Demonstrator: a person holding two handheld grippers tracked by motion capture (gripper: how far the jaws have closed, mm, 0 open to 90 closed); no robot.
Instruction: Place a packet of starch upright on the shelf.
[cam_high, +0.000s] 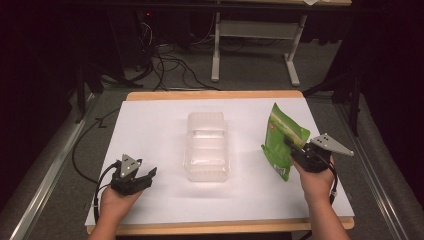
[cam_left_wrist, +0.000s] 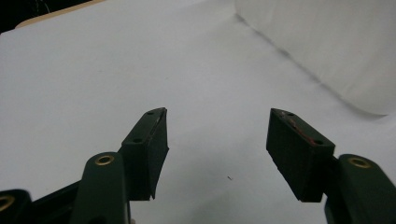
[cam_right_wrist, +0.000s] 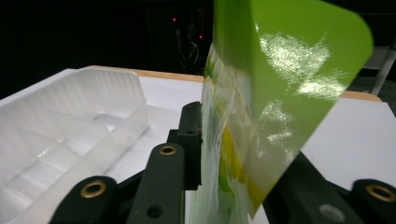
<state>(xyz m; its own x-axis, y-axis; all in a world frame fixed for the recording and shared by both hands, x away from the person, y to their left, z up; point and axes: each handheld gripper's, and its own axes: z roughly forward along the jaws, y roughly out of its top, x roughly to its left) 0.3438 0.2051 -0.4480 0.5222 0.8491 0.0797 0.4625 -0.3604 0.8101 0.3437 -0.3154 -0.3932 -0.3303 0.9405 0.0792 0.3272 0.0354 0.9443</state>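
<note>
Nearest the high camera, two forearms come in from the bottom edge, each hand carrying a hand-held gripper over the desk (cam_high: 150, 112), whose top is covered in white; the left hand-held gripper (cam_high: 150, 174) rests low near the front left of the white surface, jaws apart with nothing between them; a clear plastic tray (cam_high: 207, 146) lies in the middle of the desk, between the two hands and well apart from the left one; the right hand-held gripper (cam_high: 290, 146) sits at the right side, its jaws around the lower edge of a green pouch (cam_high: 282, 137), which stands tilted just to the right of the tray without touching it; beyond the desk, cables (cam_high: 170, 65) trail over the floor and the legs of another table (cam_high: 252, 30) stand in the dark.

From the left gripper view, both black jaws stand widely parted over bare white surface; the pale wall of the tray (cam_left_wrist: 327, 51) shows at the upper right, ahead of the jaws and apart from them.

From the right gripper view, the pouch (cam_right_wrist: 289, 88) rises upright between the two jaws, which sit close against its sides, narrowly parted, holding it; the tray (cam_right_wrist: 70, 135) with its moulded compartments lies to the left, near the pouch but not touching it.
</note>
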